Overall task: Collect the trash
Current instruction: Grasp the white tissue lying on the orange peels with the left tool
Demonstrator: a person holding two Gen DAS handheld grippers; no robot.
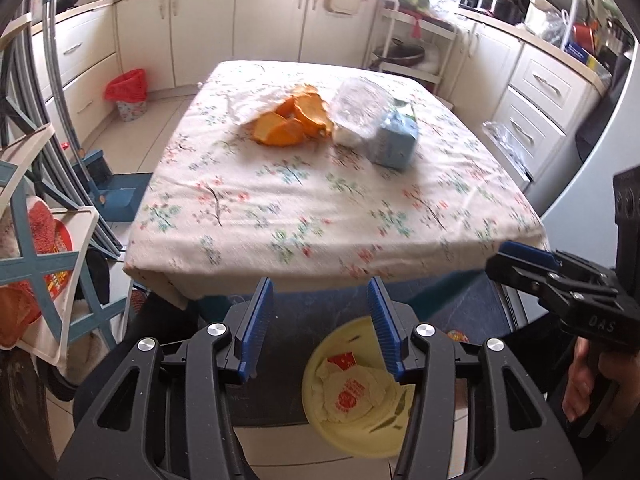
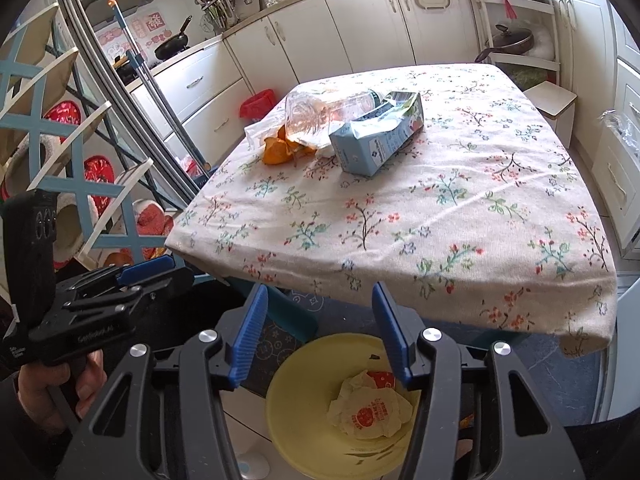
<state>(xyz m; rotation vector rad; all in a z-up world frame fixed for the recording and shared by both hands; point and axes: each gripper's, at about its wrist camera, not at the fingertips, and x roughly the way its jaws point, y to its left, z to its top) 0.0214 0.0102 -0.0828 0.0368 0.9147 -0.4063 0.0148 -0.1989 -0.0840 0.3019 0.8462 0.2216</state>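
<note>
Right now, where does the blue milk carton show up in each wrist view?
Left wrist: blue milk carton lies upper centre-right on the table, right of the orange peels.
Right wrist: carton lies upper centre, peels to its left.
Shared landmark: yellow bin at bottom centre, below the table edge.

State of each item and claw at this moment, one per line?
Left claw: open, empty.
Right claw: open, empty.
Milk carton: lying on its side, top torn open.
Plastic bottle: lying down, empty.
Orange peels: piled on table.
Yellow bin: holds a crumpled wrapper.
</note>
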